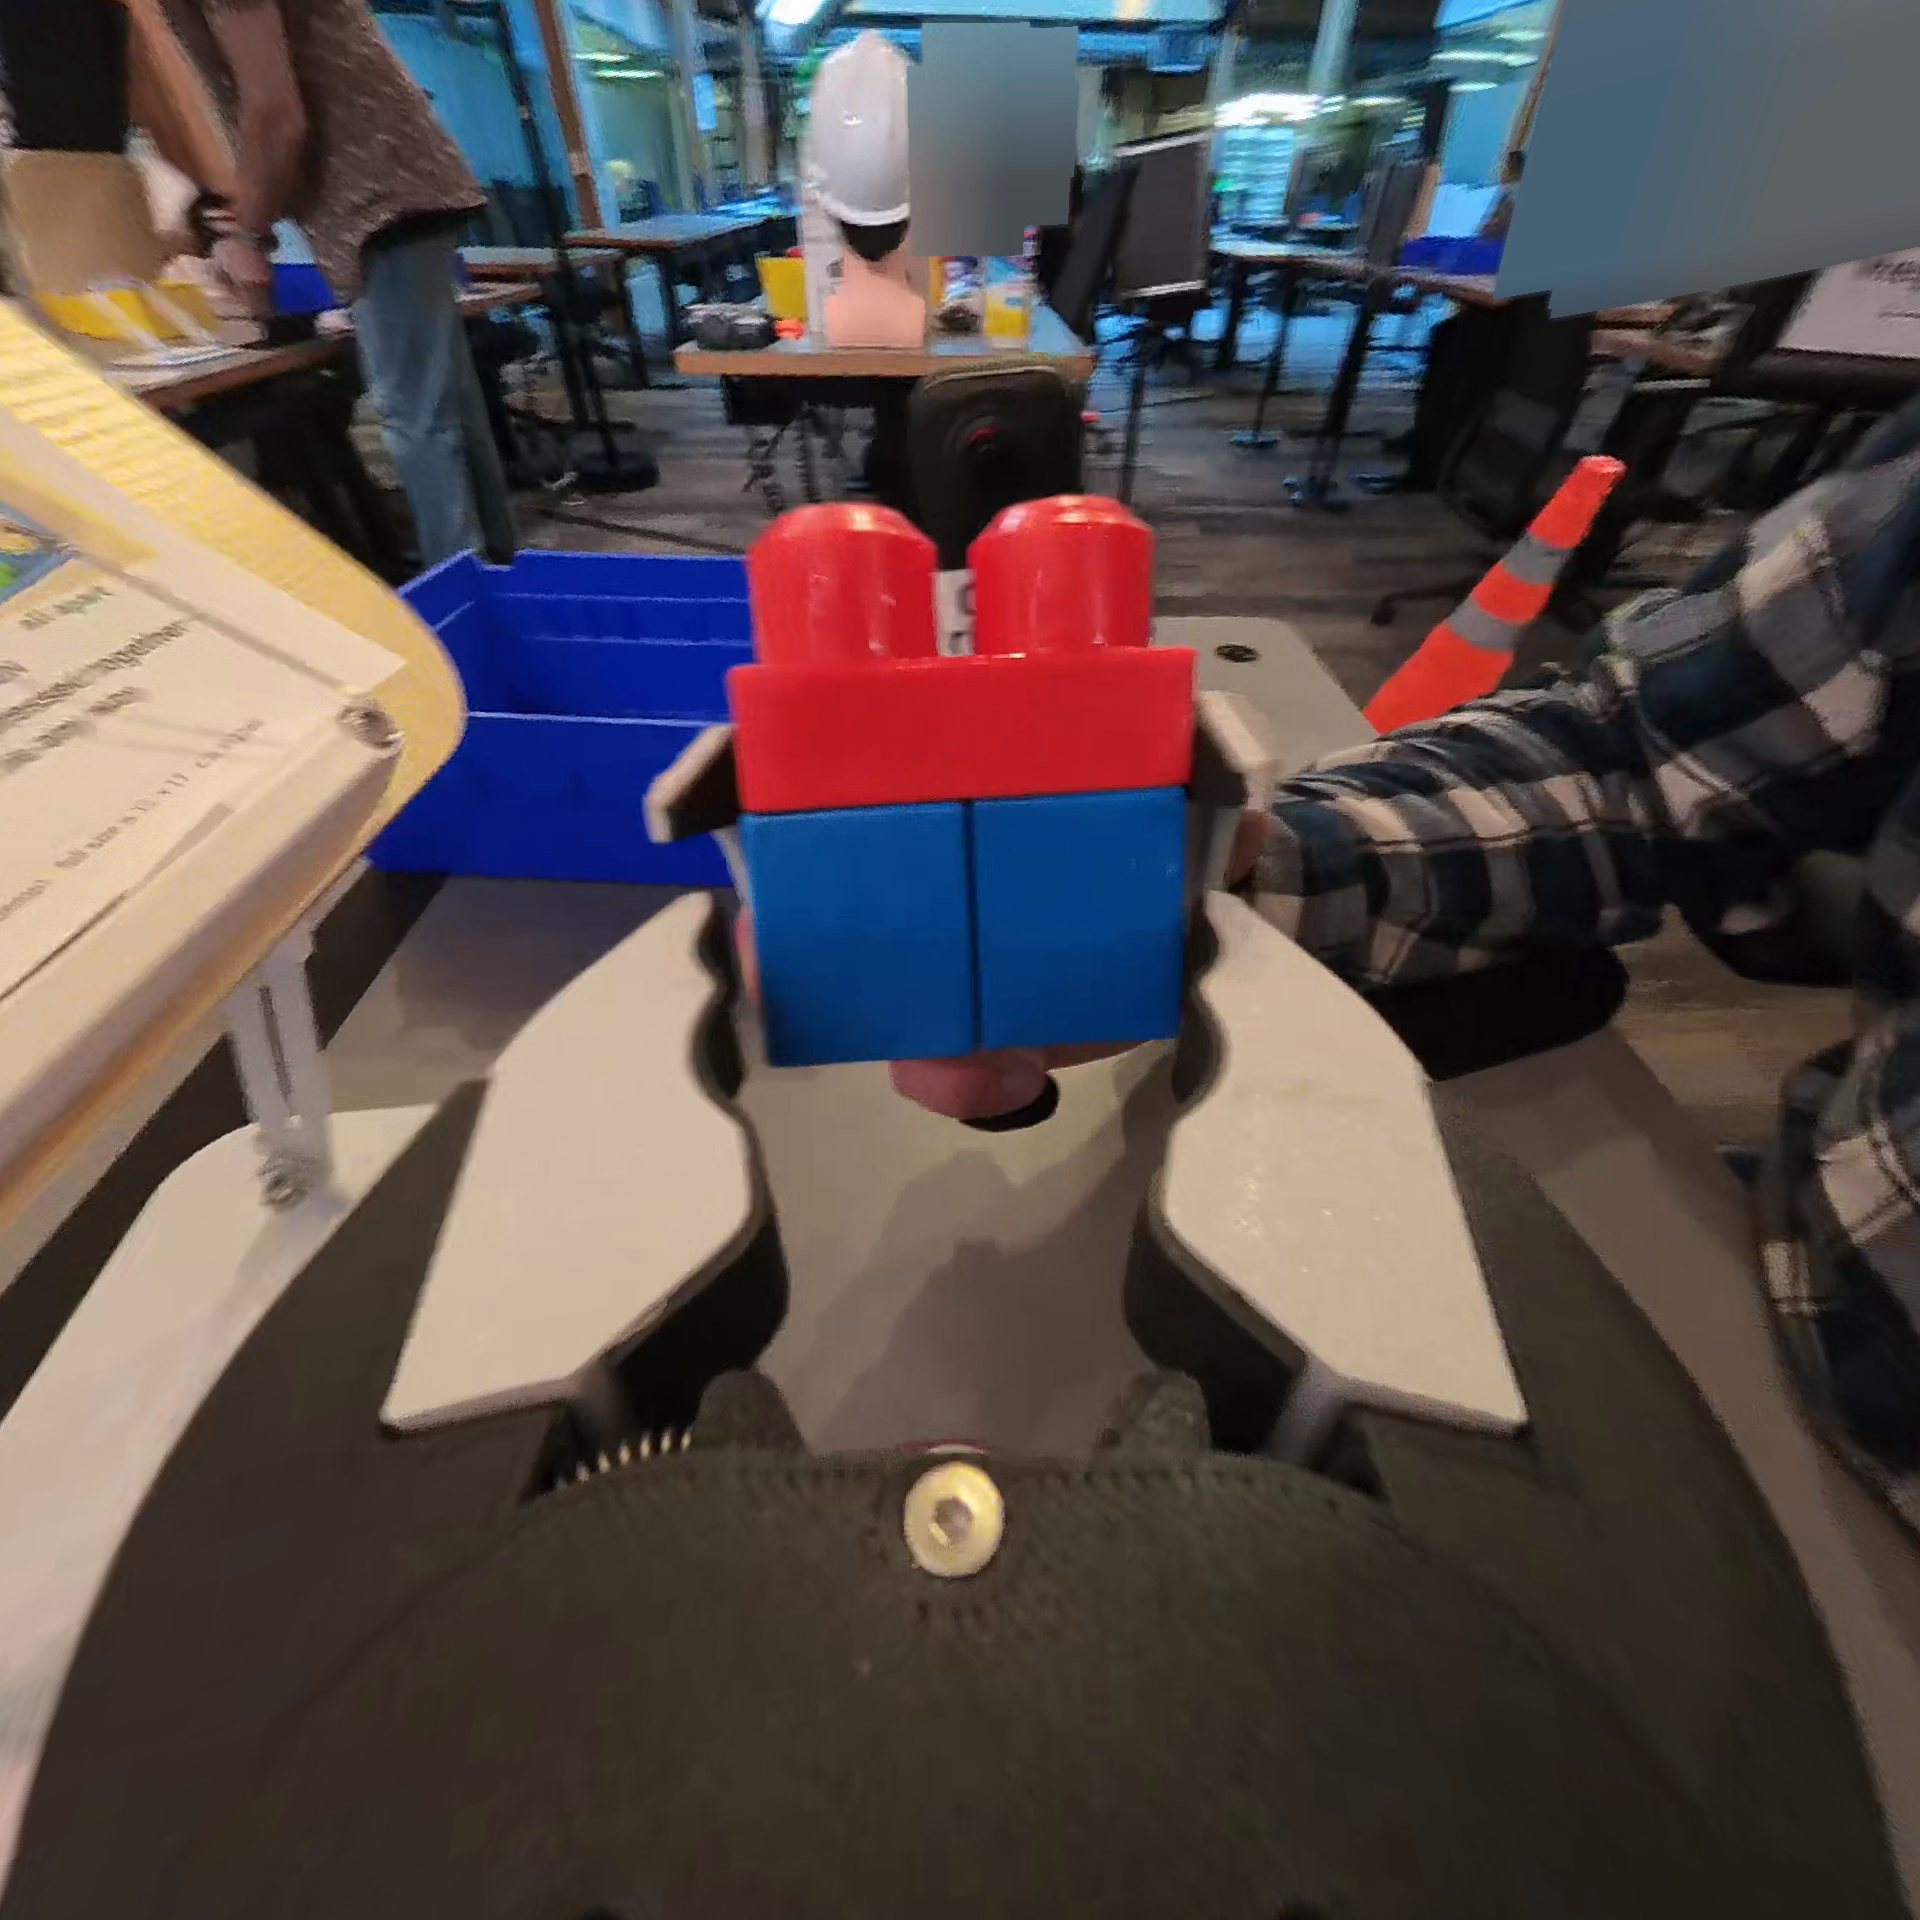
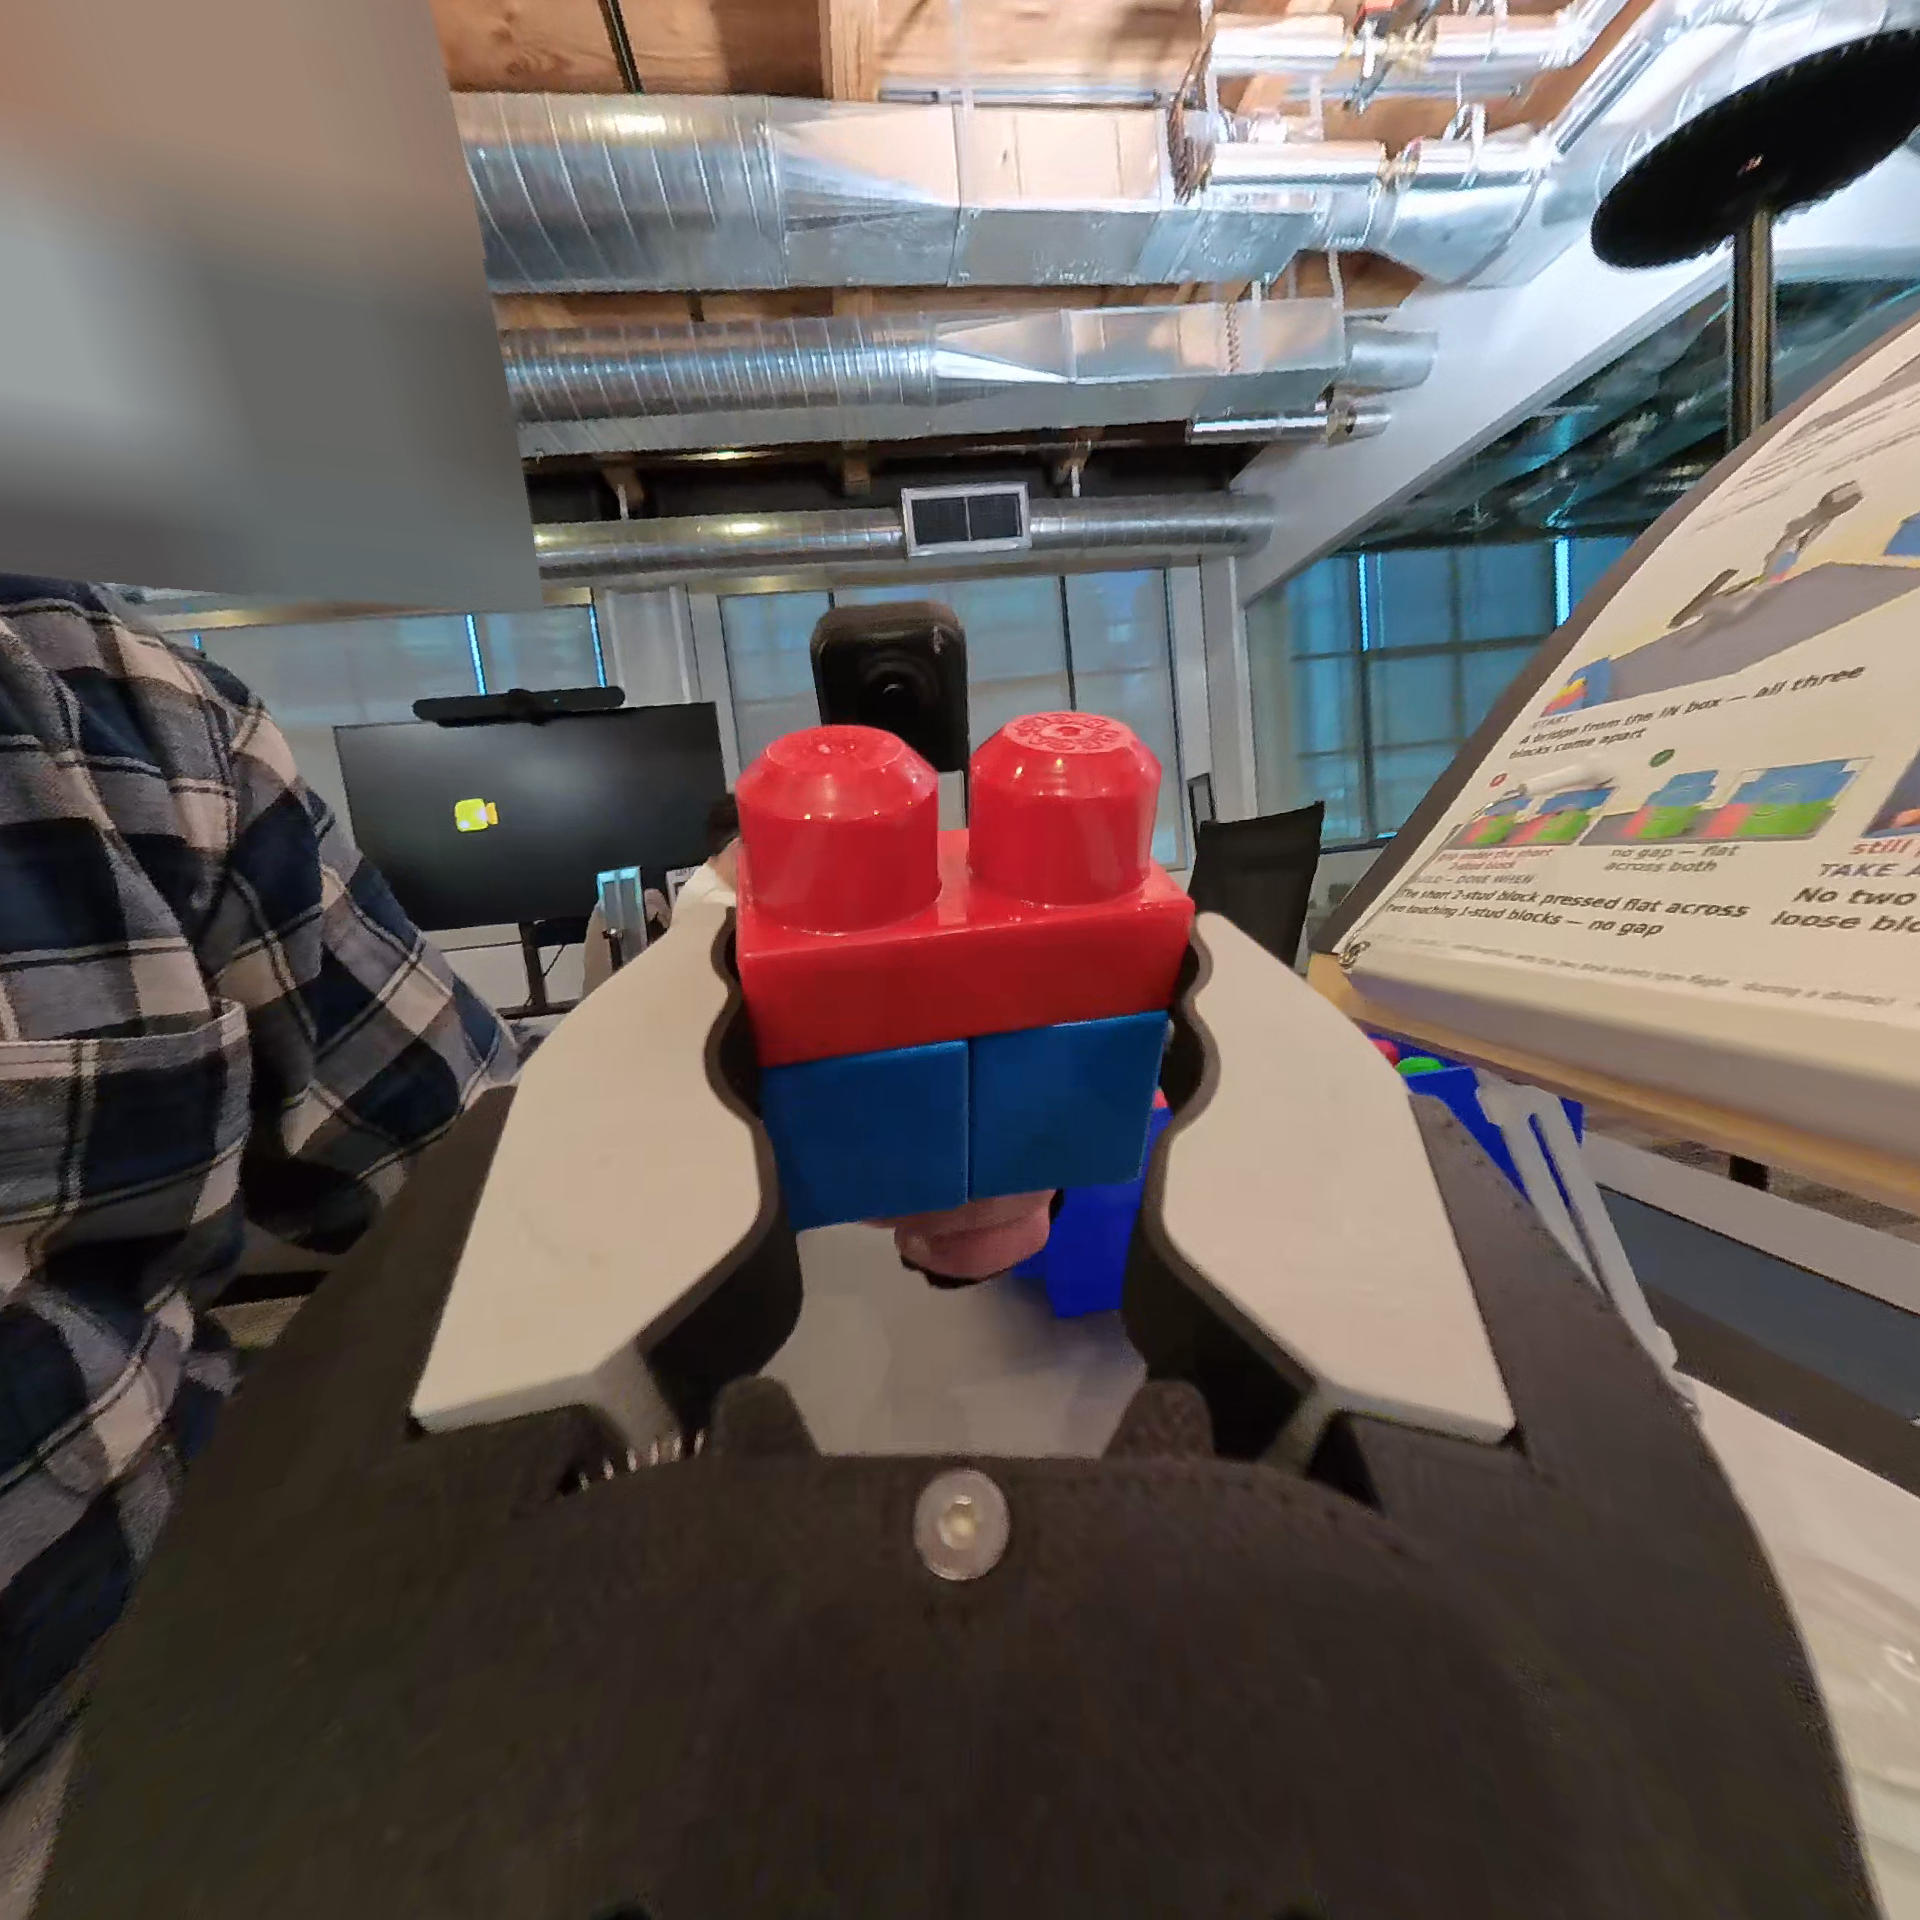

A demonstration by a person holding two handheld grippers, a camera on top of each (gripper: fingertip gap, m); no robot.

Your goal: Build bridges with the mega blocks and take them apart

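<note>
- Bridge position: the red block point(image 2: 966, 977) sits pressed across the two blue blocks point(image 1: 966, 925), which touch side by side. The stack is at the centre of both wrist views, raised off the desk point(image 1: 499, 966), with the blue bin point(image 1: 582, 727) behind it at mid-left.
- Right gripper point(image 2: 961, 997): its fingers are spread about as wide as the red block and press on that block's two ends.
- Left gripper point(image 1: 961, 935): its fingers point(image 1: 623, 1143) are spread wide on either side of the blue pair. A thin dark sliver shows at each side, so they look not quite clamped.
- A fingertip point(image 1: 977, 1091) shows under the blue blocks; whose it is, I cannot tell.
- Likely step: pulling the red block off the blue pair.
- To do it well, I would first close the left fingers squarely on the outer faces of both blue blocks, low and clear of the seam.
- Then pull straight along the stud axis, with a slight rocking if it sticks.
- Risk: a loose hold could let one blue block drop free.
</note>
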